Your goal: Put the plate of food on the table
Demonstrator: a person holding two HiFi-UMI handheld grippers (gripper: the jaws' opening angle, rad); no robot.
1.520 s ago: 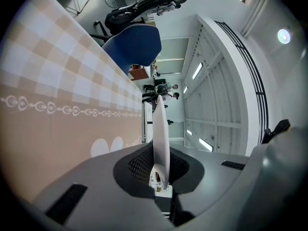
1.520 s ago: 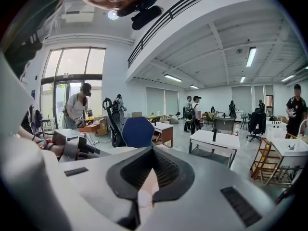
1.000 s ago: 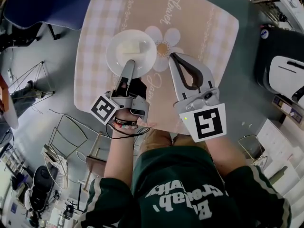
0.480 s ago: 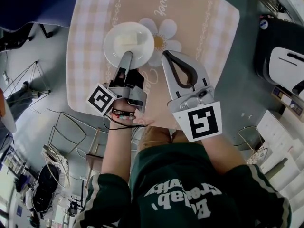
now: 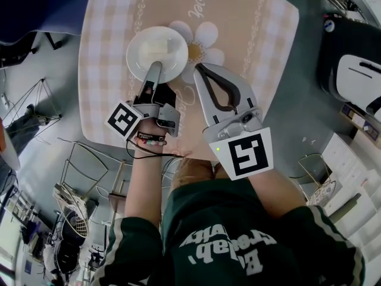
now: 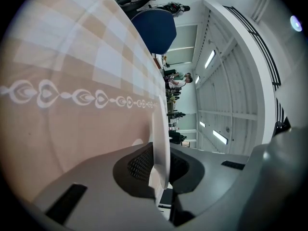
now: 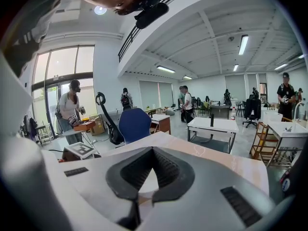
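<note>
L gripper point(image 5: 155, 70) pinches the near rim of the white plate point(image 5: 158, 54). In the left gripper view the rim stands edge-on between the dark pads point(image 6: 139, 165), jaws nearly together on it, plate point(image 6: 161, 138) running up the frame centre. Pale block of food point(image 5: 156, 45) sits on the plate, a bit above centre.

Plate is over the table point(image 5: 256, 34), upper-centre-left of the head view, just left of the daisy print point(image 5: 205, 46) on the tan checked cloth. Can't tell if its base touches the cloth.

R gripper point(image 5: 199, 70) is just right of the plate, apart from it, tip over the daisy. Right gripper view: R gripper point(image 7: 153, 150) has its jaws pressed together at the tips, nothing pinched, only cloth seen through the gap behind them.

Blue chair point(image 5: 36, 5) at upper left of the frame, off the table edge.
</note>
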